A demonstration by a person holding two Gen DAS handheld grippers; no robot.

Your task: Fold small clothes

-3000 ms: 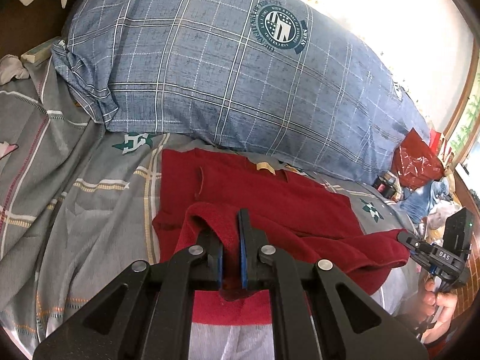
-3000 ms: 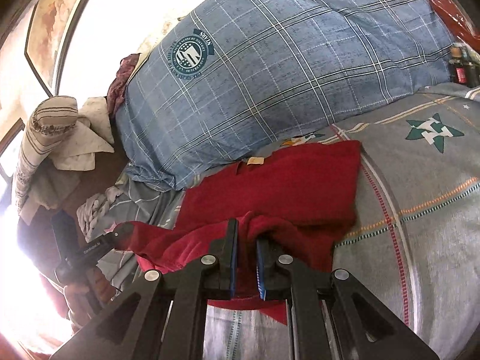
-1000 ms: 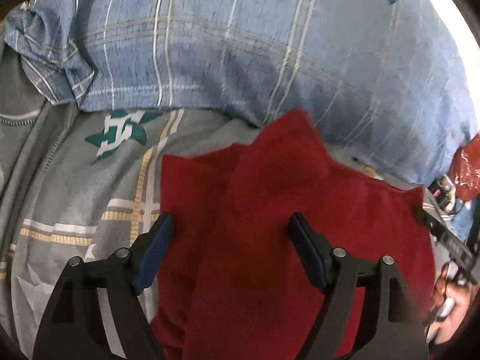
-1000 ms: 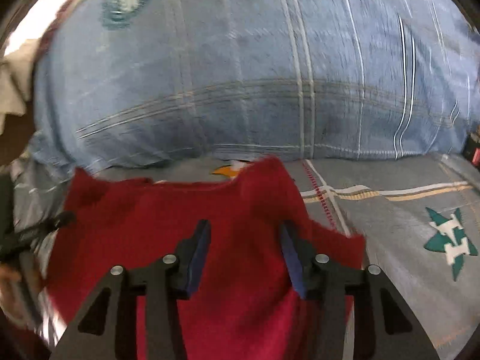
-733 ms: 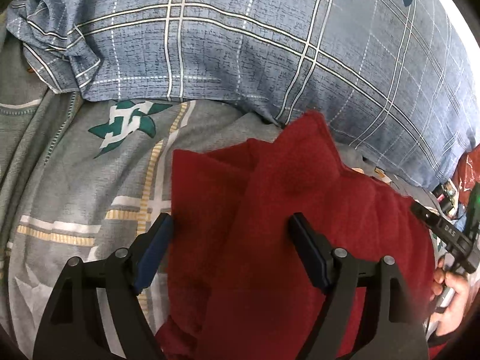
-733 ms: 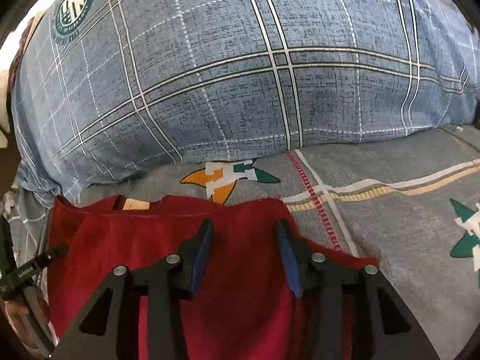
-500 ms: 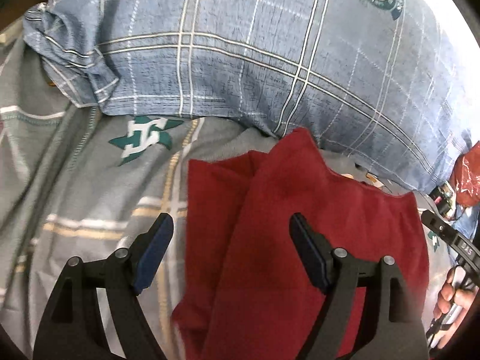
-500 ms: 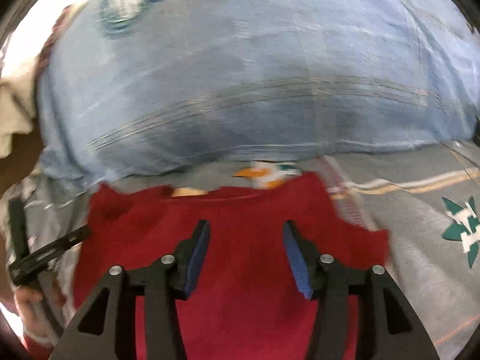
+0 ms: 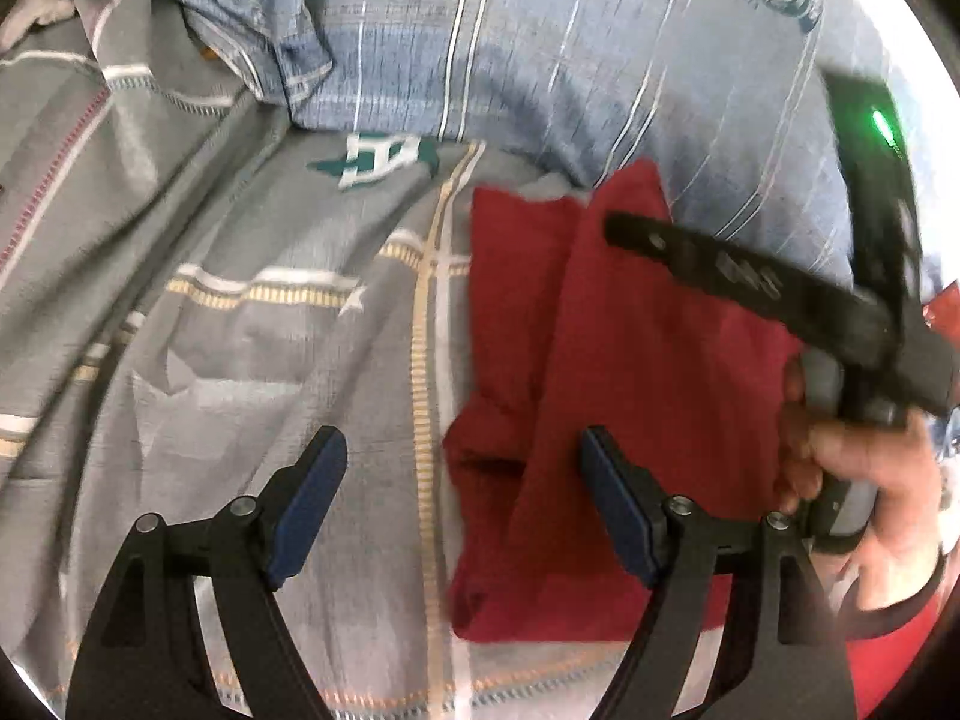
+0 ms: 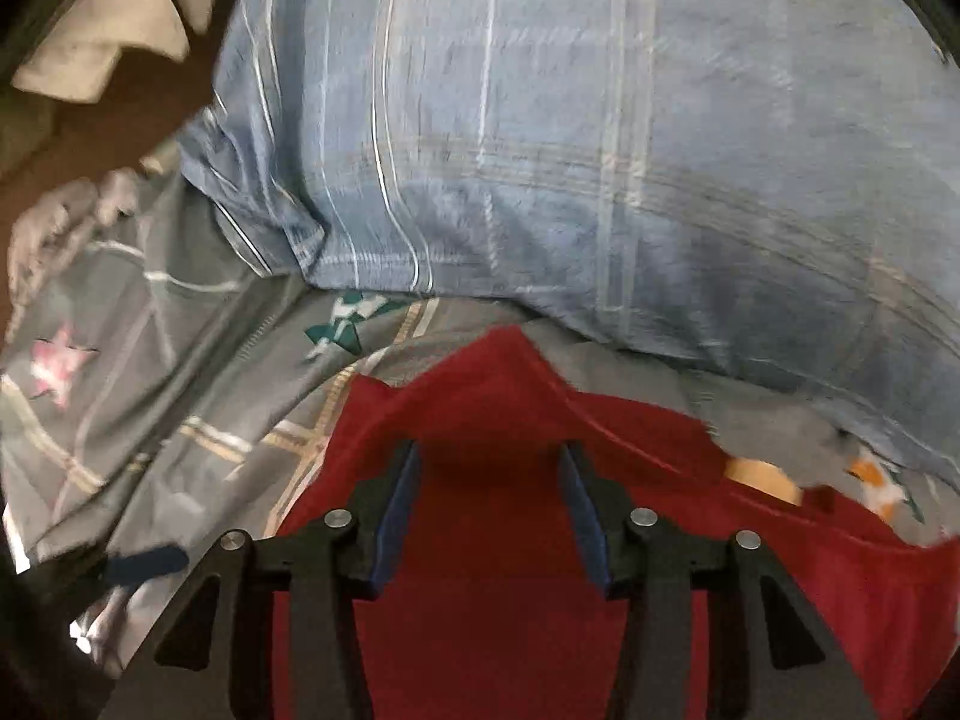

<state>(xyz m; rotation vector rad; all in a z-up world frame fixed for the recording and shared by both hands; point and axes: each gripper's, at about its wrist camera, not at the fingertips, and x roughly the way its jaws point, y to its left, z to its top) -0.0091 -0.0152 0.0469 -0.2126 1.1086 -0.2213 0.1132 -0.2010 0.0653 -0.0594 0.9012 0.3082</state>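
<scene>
**Left and right views: fold laid down, both claws let go**

Left wrist view: the left claw (image 9: 462, 504) stands wide and grips nothing, where three seconds ago it pinched the hem of the red garment (image 9: 606, 396). The garment lies doubled on the grey bedsheet (image 9: 252, 312), its far corner touching the blue plaid pillow (image 9: 540, 60). One blue pad hangs over its near part. The right claw (image 9: 624, 228) reaches across the garment just before the pillow, blurred; its opening cannot be read here.

Right wrist view: the right claw (image 10: 489, 501) is parted, holding nothing, above the red garment (image 10: 498, 618), whose peaked edge lies just short of the pillow (image 10: 600, 150). Judged from this, one fold is done, and a second grip comes next.
</scene>
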